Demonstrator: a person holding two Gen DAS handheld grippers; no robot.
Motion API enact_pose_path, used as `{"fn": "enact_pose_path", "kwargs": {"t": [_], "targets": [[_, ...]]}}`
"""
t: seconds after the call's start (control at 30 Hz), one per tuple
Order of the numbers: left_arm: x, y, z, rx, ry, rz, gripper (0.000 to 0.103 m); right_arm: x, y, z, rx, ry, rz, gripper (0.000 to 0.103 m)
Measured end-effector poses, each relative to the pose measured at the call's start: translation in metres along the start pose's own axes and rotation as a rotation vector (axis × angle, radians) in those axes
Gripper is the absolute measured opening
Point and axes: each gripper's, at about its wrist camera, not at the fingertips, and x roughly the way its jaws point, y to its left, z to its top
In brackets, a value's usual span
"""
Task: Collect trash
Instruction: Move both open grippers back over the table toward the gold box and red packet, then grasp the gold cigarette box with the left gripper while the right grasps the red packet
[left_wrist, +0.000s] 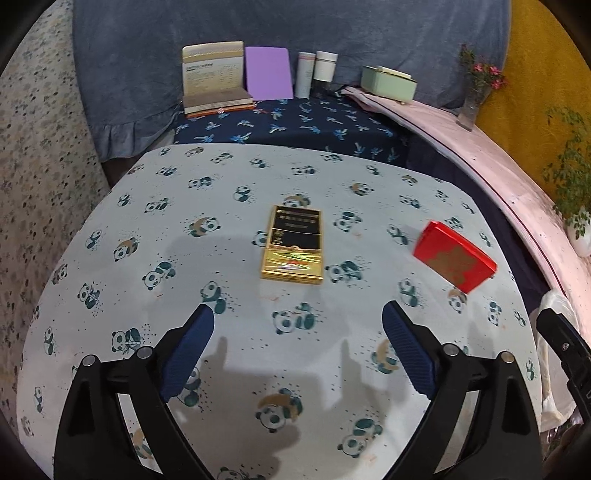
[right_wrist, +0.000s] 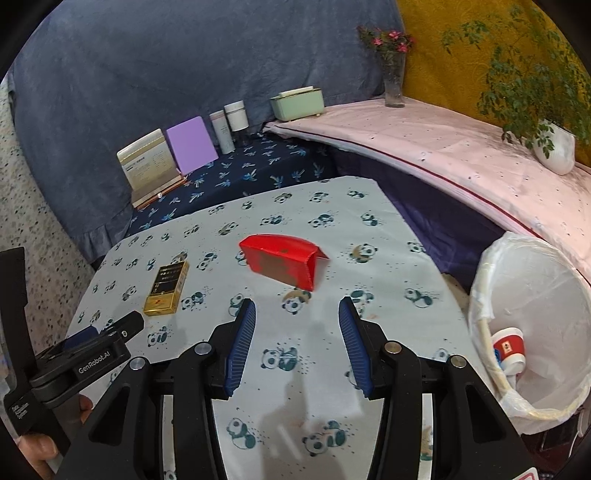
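A gold and black box (left_wrist: 293, 245) (right_wrist: 166, 291) lies flat near the middle of the panda-print table (left_wrist: 155, 229) (right_wrist: 388, 258). A red box (left_wrist: 456, 256) (right_wrist: 284, 262) with a flap open lies to its right. My left gripper (left_wrist: 299, 308) is open and empty, a short way in front of the gold box. My right gripper (right_wrist: 297, 302) is open at a medium width, empty, just short of the red box. A bin lined with a white bag (right_wrist: 480, 295) (left_wrist: 554, 306) stands off the table's right edge, with a red and white cup (right_wrist: 508, 349) inside.
Behind the table, a dark blue cloth carries a propped book (left_wrist: 214, 74), a purple board (left_wrist: 267, 72), two white cylinders (left_wrist: 325, 66) and a pale green box (left_wrist: 388, 83). A flower vase (right_wrist: 393, 81) and a potted plant (right_wrist: 554, 147) stand on the pink ledge at right.
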Motion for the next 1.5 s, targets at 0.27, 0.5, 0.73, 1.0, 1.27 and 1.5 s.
{"fn": "enact_pose_path", "kwargs": {"t": [0.27,0.5,0.73,1.0,1.27,1.5], "targets": [[0.027,0.01,0.015,-0.028,0.029,0.03,0.091,0.03,0.006,0.01,0.003,0.025,0.007,0.046],[0.059,0.005,0.031,-0.024,0.058,0.056,0.092,0.059,0.004,0.022,0.008,0.04,0.003,0.046],[0.098,0.005,0.039,-0.038,0.117,0.074,0.092,0.08,-0.003,0.037,0.012,0.035,0.005,0.054],[0.112,0.0,0.042,-0.016,0.119,0.077,0.072,0.101,-0.006,0.063,0.043,0.018,0.029,0.055],[0.107,-0.015,0.037,0.056,0.111,0.026,0.055,0.125,0.005,0.064,-0.006,0.069,0.055,0.055],[0.095,-0.03,0.028,0.07,0.133,-0.045,0.055,0.125,0.007,0.052,-0.007,0.098,0.09,0.059]]}}
